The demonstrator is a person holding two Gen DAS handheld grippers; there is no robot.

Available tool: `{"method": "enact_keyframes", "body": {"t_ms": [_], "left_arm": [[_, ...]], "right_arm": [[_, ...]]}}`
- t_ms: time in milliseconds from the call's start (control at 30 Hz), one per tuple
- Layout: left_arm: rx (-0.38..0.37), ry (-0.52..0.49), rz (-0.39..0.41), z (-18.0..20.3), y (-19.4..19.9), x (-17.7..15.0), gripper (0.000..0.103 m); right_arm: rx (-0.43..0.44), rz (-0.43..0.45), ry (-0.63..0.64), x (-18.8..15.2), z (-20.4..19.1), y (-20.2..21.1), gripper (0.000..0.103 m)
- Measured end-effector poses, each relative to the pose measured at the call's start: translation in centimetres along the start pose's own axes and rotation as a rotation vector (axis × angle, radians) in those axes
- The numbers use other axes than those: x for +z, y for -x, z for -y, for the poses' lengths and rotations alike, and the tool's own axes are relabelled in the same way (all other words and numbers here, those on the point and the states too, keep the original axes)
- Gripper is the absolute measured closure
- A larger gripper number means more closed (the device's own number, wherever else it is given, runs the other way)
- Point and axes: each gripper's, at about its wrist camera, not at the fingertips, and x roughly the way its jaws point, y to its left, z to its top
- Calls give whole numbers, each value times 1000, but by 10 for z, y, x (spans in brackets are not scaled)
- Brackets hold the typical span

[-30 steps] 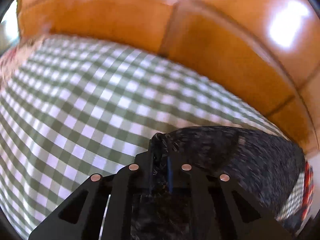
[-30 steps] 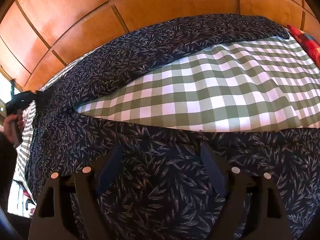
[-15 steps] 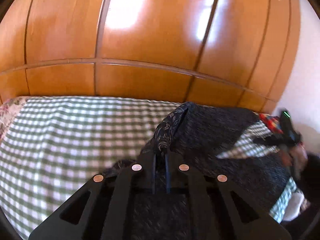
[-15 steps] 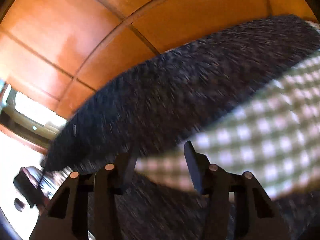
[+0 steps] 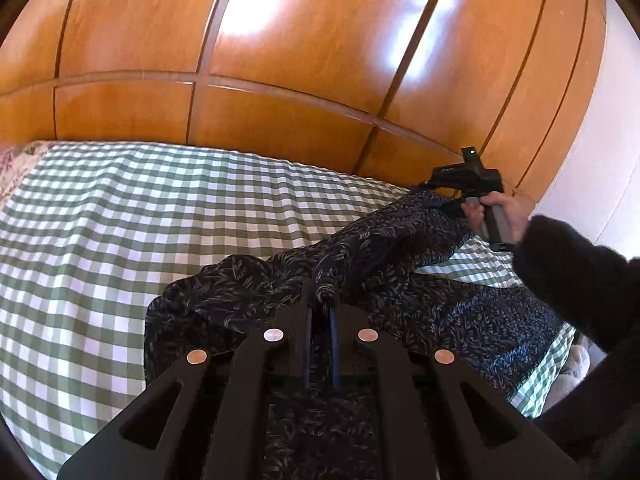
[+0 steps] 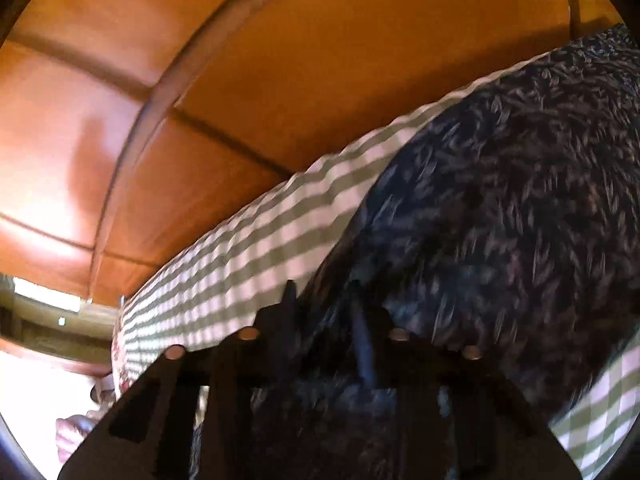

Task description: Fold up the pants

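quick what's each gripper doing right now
Left gripper: shut on the pants.
Right gripper: shut on the pants too.

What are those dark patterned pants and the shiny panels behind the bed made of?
The pants look like thin, soft woven cloth with a leaf print; they drape and bunch limply. The panels look like varnished wood, glossy enough to mirror bright light patches; veneer or laminate is possible.
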Motion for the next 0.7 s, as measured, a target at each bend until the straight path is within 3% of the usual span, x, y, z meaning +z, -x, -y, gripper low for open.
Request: {"method": "enact_keyframes", "body": {"t_ms": [33,133,300,500,700], "left_arm": [[2,4,-3,-2,-1,1,98],[32,24,-4,-11,-6,9,98],[230,58,73,-34,-16,47,98],[307,20,132,-37,-6,69,98],[300,27,114,-30,24,31,98]], "right_arm": [[-12,7,3,3,0,-1,94],[-33,31,52,8,-6,4,97],[28,106,164,-9,-23,56,97],[121,158,281,-77,-9,148,97],[172,97,294,-173,34,185,97]]}}
